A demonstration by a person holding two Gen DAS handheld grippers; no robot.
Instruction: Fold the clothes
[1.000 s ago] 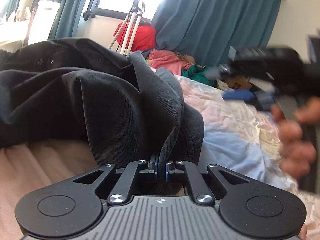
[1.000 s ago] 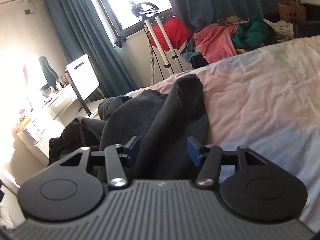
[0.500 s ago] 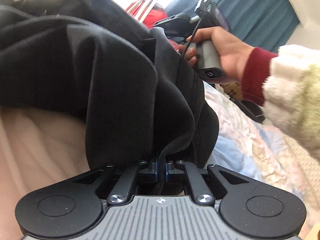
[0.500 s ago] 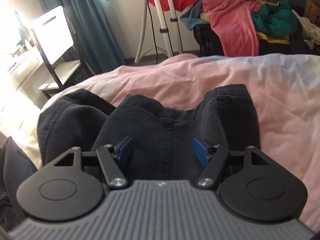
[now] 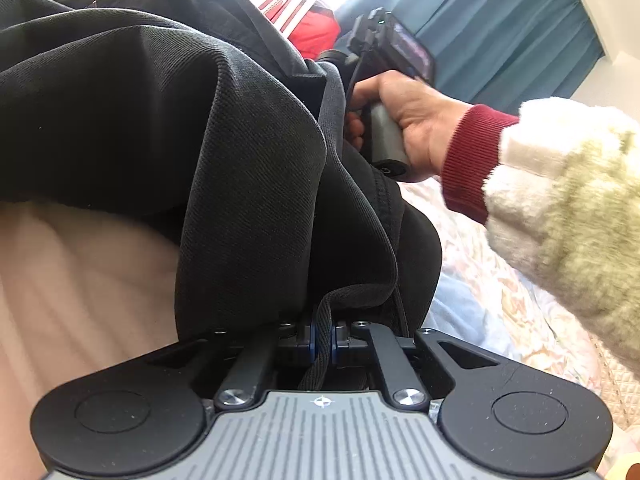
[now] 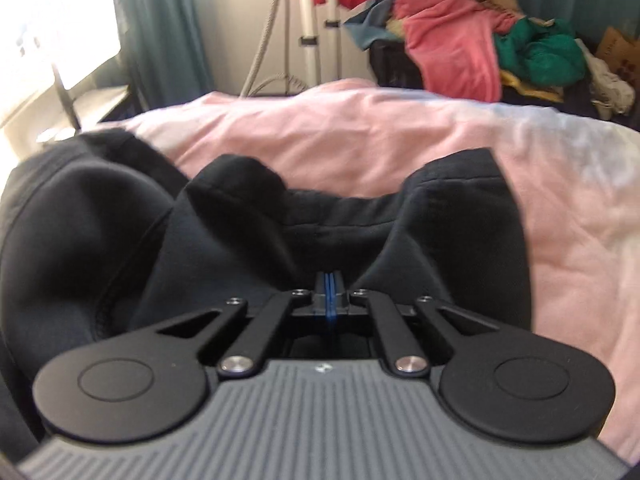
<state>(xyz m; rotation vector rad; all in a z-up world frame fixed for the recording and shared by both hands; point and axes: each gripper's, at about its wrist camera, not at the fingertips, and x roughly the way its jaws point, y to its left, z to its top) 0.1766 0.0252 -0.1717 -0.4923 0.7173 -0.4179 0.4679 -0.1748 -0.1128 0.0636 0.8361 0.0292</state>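
Black pants (image 5: 248,168) bunched on the pink bed (image 6: 360,144) | my left gripper (image 5: 322,338) pinches one edge | my right gripper (image 6: 329,296) pinches another, farther along | cloth runs between them, both equally near

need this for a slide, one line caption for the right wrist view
Right gripper shut on the black garment, bunched on the pink bedding, with a clothes pile behind.

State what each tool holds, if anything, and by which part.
Left tool: shut on the black garment, at a ribbed hem edge. Right tool: shut on the same garment's edge near a seam.
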